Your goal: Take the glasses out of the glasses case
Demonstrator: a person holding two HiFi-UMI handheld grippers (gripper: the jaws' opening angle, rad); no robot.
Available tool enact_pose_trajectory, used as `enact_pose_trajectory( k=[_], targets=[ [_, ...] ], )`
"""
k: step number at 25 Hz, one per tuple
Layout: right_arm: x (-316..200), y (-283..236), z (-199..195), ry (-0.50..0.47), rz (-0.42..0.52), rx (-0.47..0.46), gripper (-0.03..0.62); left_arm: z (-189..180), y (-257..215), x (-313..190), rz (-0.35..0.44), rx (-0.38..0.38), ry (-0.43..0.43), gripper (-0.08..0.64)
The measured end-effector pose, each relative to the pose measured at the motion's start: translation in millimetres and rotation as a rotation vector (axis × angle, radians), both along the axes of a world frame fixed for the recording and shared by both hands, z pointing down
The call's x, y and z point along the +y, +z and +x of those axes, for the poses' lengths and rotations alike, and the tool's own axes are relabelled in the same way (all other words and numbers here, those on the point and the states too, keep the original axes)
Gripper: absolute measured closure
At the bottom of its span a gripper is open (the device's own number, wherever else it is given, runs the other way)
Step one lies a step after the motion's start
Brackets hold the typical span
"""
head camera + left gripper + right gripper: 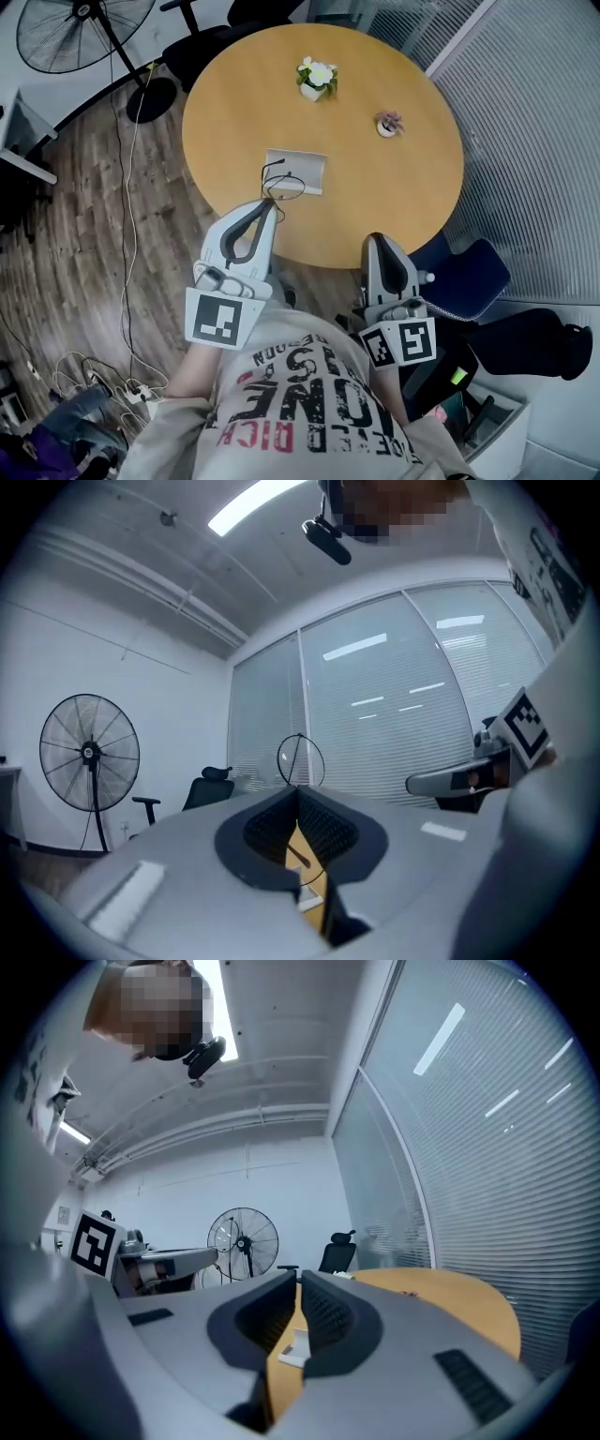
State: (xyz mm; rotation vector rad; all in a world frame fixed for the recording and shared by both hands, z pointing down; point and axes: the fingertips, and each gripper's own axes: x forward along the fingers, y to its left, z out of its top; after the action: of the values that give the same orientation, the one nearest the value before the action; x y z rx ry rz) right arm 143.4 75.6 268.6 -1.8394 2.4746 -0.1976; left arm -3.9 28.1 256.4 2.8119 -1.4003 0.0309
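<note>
- The left gripper (273,202) sits at lower centre-left of the head view, its jaws closed on the glasses (284,186).
- In the left gripper view, the left gripper (298,789) has its pads pressed together. One round wire-rimmed lens of the glasses (301,760) stands up past the tips at mid-frame, against the window blinds.
- The glasses case (298,169) lies flat on the round wooden table (375,187), just above the left gripper's tips in the head view. There the glasses overlap its lower edge.
- The right gripper (375,240) is at lower centre-right of the head view, over the table's lower edge and well apart from the case.
- In the right gripper view, the right gripper (298,1279) has its jaws together with nothing held. The case (295,1346) shows through the narrow gap below them, on the table (450,1302).
- A small flower pot (317,78) stands near the table's top edge, and a smaller ornament (388,123) sits to its lower right.
- A standing fan (84,33) fills the upper left corner of the head view.
</note>
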Motion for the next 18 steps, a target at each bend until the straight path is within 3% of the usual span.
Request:
enact_pose_trajectory(
  k=[8, 14, 18],
  targets=[
    [17.0, -7.4, -3.6, -0.006, 0.018, -0.037, 0.565, -39.0, -6.7, 27.8, 0.045, 0.051, -0.089, 0.543],
    [16.0, 4.1, -22.2, -0.009, -0.015, -0.043, 0.565, -60.6, 12.6, 30.9, 0.001, 0.077, -0.106, 0.543],
    [11.7, 5.5, -39.7, -0.01, -0.03, -0.045, 0.565, -70.6, 23.3, 30.1, -0.06, 0.054, -0.098, 0.543]
  ],
)
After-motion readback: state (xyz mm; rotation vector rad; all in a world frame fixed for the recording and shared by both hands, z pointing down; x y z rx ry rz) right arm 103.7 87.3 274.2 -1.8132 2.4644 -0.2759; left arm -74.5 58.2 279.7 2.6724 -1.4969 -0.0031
